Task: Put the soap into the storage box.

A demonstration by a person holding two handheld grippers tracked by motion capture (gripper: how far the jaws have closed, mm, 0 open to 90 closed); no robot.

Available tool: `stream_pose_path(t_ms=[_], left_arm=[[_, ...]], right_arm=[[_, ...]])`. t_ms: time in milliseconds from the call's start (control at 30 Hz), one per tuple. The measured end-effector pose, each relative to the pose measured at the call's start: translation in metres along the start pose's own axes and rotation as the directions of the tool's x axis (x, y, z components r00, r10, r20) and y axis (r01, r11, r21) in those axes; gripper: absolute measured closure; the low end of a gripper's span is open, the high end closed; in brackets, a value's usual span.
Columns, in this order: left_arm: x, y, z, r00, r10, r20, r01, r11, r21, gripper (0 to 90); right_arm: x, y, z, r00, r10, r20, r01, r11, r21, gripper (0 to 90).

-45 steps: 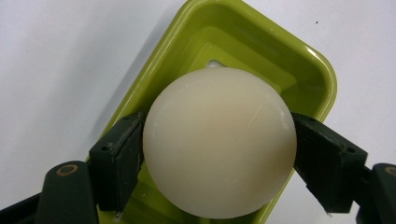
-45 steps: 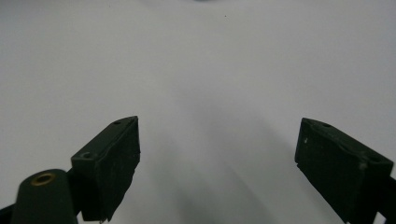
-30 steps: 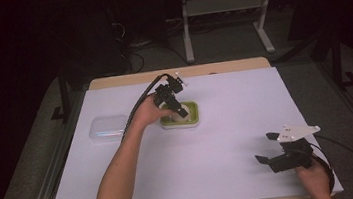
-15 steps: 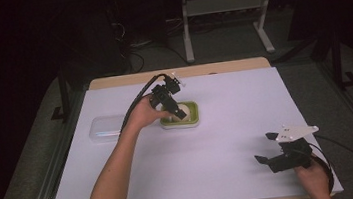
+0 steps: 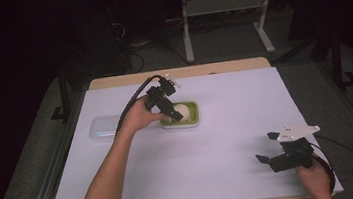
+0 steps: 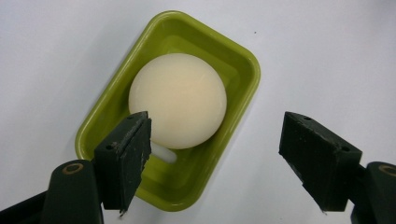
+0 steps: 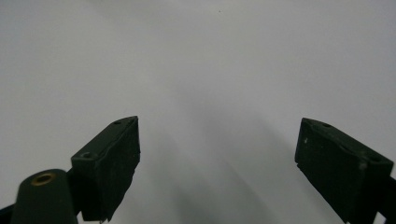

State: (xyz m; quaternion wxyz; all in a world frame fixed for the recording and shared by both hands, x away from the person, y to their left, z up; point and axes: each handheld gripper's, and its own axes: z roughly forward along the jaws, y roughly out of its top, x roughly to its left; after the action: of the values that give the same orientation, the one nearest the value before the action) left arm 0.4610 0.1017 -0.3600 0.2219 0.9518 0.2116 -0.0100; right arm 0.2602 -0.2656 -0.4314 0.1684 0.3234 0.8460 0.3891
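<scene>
White sheeting covers the table [image 5: 227,124]; dark floor and a metal stand lie beyond its far edge.

Item 1: green tray [image 5: 192,111], shallow, rectangular with rounded corners, left of centre toward the far side. It likely serves to keep the round thing from rolling.

Item 2: cream ball [image 5: 181,112], smooth, resting inside the tray; in the left gripper view it [image 6: 177,106] sits toward one end, touching the tray [image 6: 233,70] floor.

Item 3: clear lid or box [image 5: 103,129], flat on the sheet just left of the tray, untouched.

Item 4: left gripper [image 5: 166,112], held over the tray and tilted down at the ball. Jaws spread wide, gripping nothing; one jaw overlaps the ball's edge, the other stands over bare sheet outside the rim. Judged to be lined up for a grasp, not yet centred.

Item 5: right gripper [image 5: 271,150], near the front right corner, well apart from the tray. Jaws parted, empty, pointed at bare sheet; apparently parked out of the way.
</scene>
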Motion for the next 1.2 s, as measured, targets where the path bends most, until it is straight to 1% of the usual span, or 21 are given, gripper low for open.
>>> stream_pose_path(t_ms=[100, 200, 267, 367, 433, 500, 567, 600, 633, 733, 767, 800, 833, 1000, 1033, 1100, 1200], left_arm=[[-0.002, -0.002, -0.001, 1.0000, 0.000, 0.002, 0.000, 1.0000, -0.005, 24.1], [-0.004, -0.003, -0.002, 0.9999, 0.013, 0.001, -0.013, 0.9999, 0.004, 24.1], [-0.006, -0.004, -0.003, 1.0000, 0.004, 0.003, -0.004, 1.0000, -0.007, 24.1], [-0.008, -0.006, -0.005, 0.9999, 0.013, 0.003, -0.013, 0.9999, -0.007, 24.1], [-0.010, -0.007, -0.006, 1.0000, 0.006, 0.005, -0.006, 0.9999, -0.013, 24.1], [-0.012, -0.009, -0.007, 0.9999, 0.008, 0.009, -0.008, 0.9998, -0.019, 24.1], [-0.016, -0.013, -0.008, 0.9997, 0.023, 0.010, -0.023, 0.9996, -0.017, 24.0], [-0.016, -0.013, -0.008, 0.9997, 0.023, 0.010, -0.023, 0.9996, -0.017, 24.0], [-0.018, -0.016, -0.010, 0.9994, 0.034, 0.008, -0.034, 0.9994, -0.008, 24.0], [-0.020, -0.019, -0.011, 0.9995, 0.030, 0.010, -0.030, 0.9994, -0.020, 24.1], [-0.022, -0.023, -0.013, 0.9997, 0.022, 0.012, -0.022, 0.9993, -0.030, 24.0], [-0.022, -0.023, -0.013, 0.9997, 0.022, 0.012, -0.022, 0.9993, -0.030, 24.0], [-0.022, -0.027, -0.015, 0.9997, 0.020, 0.012, -0.020, 0.9993, -0.031, 24.0], [-0.022, -0.034, -0.018, 0.9998, 0.012, 0.016, -0.011, 0.9991, -0.040, 24.0], [-0.023, -0.037, -0.020, 0.9997, 0.015, 0.017, -0.014, 0.9991, -0.041, 24.0], [-0.024, -0.038, -0.021, 0.9997, 0.014, 0.018, -0.014, 0.9992, -0.038, 23.7], [-0.027, -0.042, -0.022, 0.9996, 0.025, 0.012, -0.024, 0.9991, -0.035, 23.6]], right_arm=[[0.000, 0.000, 0.000, 1.0000, 0.002, 0.001, -0.002, 1.000, 0.001, 13.3], [0.000, 0.000, 0.000, 1.0000, 0.005, 0.005, -0.005, 1.000, 0.000, 13.4], [0.000, 0.000, -0.001, 0.9999, 0.008, 0.007, -0.008, 1.000, 0.003, 13.4], [0.000, 0.000, -0.001, 1.0000, 0.006, 0.008, -0.006, 1.000, 0.004, 13.3], [0.000, -0.001, 0.000, 0.9999, 0.008, 0.007, -0.008, 1.000, 0.006, 13.4], [-0.001, -0.001, 0.001, 0.9999, 0.010, 0.010, -0.010, 1.000, 0.006, 13.4], [-0.001, -0.001, 0.001, 0.9999, 0.006, 0.012, -0.006, 1.000, 0.009, 13.3], [-0.001, -0.001, 0.001, 0.9999, 0.006, 0.012, -0.006, 1.000, 0.009, 13.3], [-0.001, 0.000, 0.001, 0.9999, 0.008, 0.013, -0.008, 1.000, 0.013, 13.3], [-0.001, 0.000, 0.002, 0.9999, 0.009, 0.013, -0.009, 1.000, 0.018, 13.4], [0.000, 0.000, 0.002, 0.9999, 0.007, 0.013, -0.008, 1.000, 0.022, 13.3], [0.000, 0.000, 0.002, 0.9999, 0.007, 0.013, -0.008, 1.000, 0.022, 13.3], [0.000, 0.000, 0.003, 0.9999, 0.008, 0.013, -0.008, 1.000, 0.020, 13.4], [0.000, 0.000, 0.004, 0.9999, 0.005, 0.015, -0.006, 1.000, 0.028, 13.3], [0.000, 0.000, 0.005, 0.9999, 0.002, 0.016, -0.003, 1.000, 0.031, 13.4], [0.000, 0.000, 0.005, 0.9998, 0.004, 0.019, -0.004, 0.999, 0.032, 13.4], [0.000, 0.000, 0.005, 0.9997, 0.009, 0.024, -0.010, 0.999, 0.035, 13.4]])
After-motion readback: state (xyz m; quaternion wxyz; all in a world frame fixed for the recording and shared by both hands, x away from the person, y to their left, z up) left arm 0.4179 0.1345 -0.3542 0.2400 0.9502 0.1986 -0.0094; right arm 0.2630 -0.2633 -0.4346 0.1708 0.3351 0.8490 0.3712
